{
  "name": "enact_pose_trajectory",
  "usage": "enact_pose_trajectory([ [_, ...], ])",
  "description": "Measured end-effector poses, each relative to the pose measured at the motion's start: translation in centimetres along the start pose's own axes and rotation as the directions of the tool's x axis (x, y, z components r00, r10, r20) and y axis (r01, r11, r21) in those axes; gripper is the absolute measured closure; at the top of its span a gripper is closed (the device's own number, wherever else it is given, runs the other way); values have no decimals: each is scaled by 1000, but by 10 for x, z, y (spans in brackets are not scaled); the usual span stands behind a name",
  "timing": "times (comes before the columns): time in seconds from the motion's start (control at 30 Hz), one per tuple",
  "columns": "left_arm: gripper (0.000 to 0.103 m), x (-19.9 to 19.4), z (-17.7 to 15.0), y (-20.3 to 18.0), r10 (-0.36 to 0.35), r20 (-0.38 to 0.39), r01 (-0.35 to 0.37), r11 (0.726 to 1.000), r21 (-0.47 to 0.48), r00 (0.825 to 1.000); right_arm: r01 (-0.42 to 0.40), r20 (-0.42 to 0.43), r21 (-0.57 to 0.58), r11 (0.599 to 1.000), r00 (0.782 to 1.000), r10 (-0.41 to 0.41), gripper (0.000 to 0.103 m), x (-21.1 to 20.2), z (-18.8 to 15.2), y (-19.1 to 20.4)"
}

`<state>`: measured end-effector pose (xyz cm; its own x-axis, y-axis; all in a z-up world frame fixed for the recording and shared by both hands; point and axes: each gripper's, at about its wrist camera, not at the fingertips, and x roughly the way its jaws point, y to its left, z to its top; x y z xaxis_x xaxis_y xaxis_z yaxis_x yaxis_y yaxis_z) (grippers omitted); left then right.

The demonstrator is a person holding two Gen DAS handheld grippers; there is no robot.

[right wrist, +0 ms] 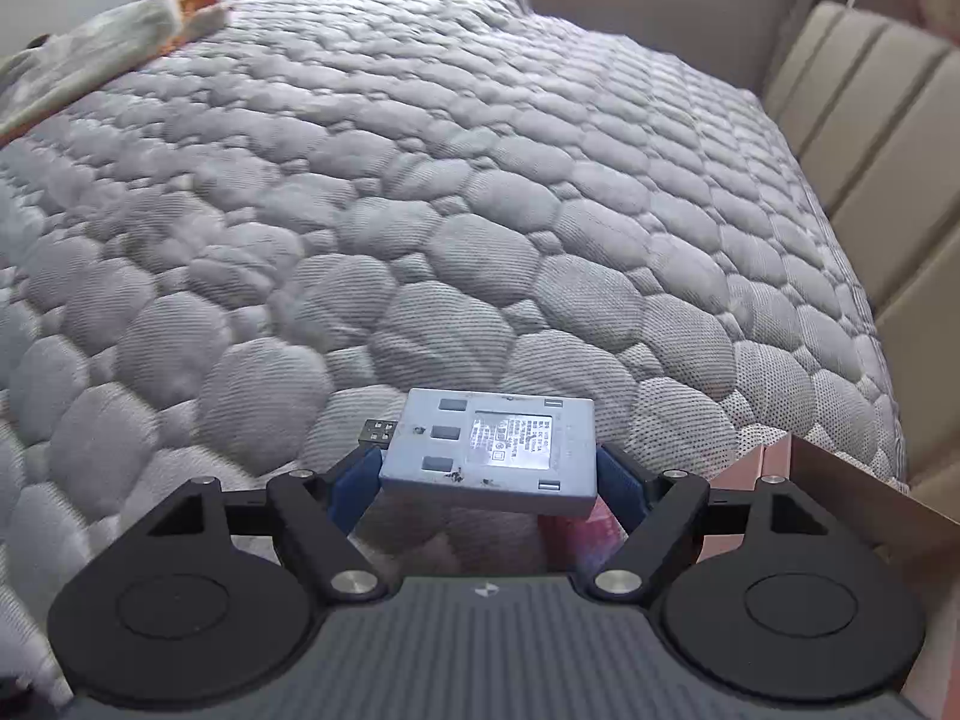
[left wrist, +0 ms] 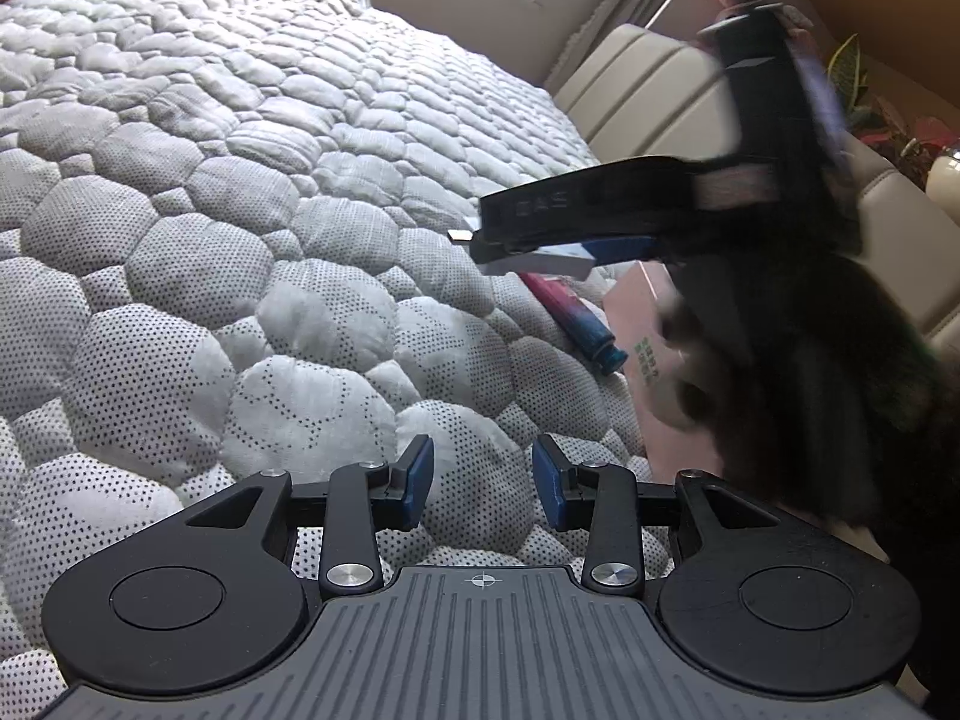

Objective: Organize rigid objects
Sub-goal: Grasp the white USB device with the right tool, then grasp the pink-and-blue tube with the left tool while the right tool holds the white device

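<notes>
A flat grey USB device (right wrist: 492,450) with a label and a plug on its left end hangs just above the quilted mattress (right wrist: 420,210). My right gripper (right wrist: 489,474) is shut on it, its blue pads pressing on both sides. In the left wrist view that right gripper (left wrist: 480,240) reaches in from the right, with the USB device (left wrist: 540,261) showing under its finger. Below it a pink-and-blue tube (left wrist: 576,318) lies next to a pink box (left wrist: 654,324). My left gripper (left wrist: 483,480) hovers open over the mattress (left wrist: 240,240), nothing between its pads.
The pink box (right wrist: 840,480) stands at the bed's near right corner, the tube (right wrist: 585,531) partly hidden beneath the device. A beige padded headboard (right wrist: 870,180) runs along the right. A pale cloth or plush (right wrist: 90,54) lies at the far left.
</notes>
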<state>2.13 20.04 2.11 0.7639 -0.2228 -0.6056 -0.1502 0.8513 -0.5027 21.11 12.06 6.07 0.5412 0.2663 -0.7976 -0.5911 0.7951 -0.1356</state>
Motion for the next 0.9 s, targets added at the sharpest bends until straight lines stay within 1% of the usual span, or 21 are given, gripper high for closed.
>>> enact_pose_trajectory([
  [0.07, 63, -3, 1, 2, -1, 8, 1, 1000, -4, 1000, -39, 36, -11, 999, 999, 39, 25, -27, -9, 6],
  [0.13, 63, -7, 3, 6, 5, 24, -5, 1000, -19, 1000, -66, 99, -32, 997, 993, 69, 25, -65, -25, 10],
  [0.23, 63, -8, 4, 11, 3, 33, -2, 999, -38, 999, -62, 199, -64, 996, 977, 73, 25, -125, -64, 8],
  [0.33, 64, 2, 4, 10, -21, -15, 20, 999, -46, 1000, -31, 253, -83, 996, 966, 51, 25, -168, -115, -1],
  [0.37, 64, 6, 5, 6, -33, -34, 31, 998, -45, 999, -20, 254, -79, 997, 966, 39, 25, -176, -131, -5],
  [0.43, 64, 10, 10, -8, -58, -45, 57, 998, -25, 997, 19, 251, -63, 998, 968, -3, 25, -186, -165, -17],
  [0.53, 64, 22, 28, -39, -96, -45, 98, 995, 34, 994, 118, 256, -39, 992, 961, -104, 25, -189, -207, -30],
  [0.57, 68, 28, 36, -49, -115, -41, 116, 993, 36, 993, 139, 262, -28, 990, 957, -127, 25, -189, -218, -34],
  [0.6, 73, 37, 46, -57, -134, -40, 135, 991, 23, 990, 143, 264, -9, 990, 955, -136, 25, -189, -227, -39],
  [0.63, 74, 47, 57, -63, -147, -44, 147, 989, 1, 988, 134, 265, 14, 991, 955, -133, 25, -188, -236, -43],
  [0.67, 74, 60, 67, -69, -140, -52, 139, 990, -13, 989, 118, 268, 38, 992, 955, -124, 25, -188, -243, -48],
  [0.7, 73, 74, 78, -77, -105, -71, 105, 994, -9, 992, 101, 274, 60, 993, 955, -114, 25, -189, -248, -52],
  [0.77, 73, 101, 92, -91, 6, -103, -3, 1000, 27, 995, 78, 291, 83, 993, 952, -99, 25, -190, -258, -57],
  [0.83, 73, 126, 99, -101, 95, -131, -87, 994, 70, 987, 63, 310, 90, 994, 946, -88, 25, -192, -271, -61],
  [0.9, 73, 144, 101, -105, 161, -149, -150, 985, 85, 976, 45, 321, 94, 995, 944, -73, 26, -193, -282, -63],
])
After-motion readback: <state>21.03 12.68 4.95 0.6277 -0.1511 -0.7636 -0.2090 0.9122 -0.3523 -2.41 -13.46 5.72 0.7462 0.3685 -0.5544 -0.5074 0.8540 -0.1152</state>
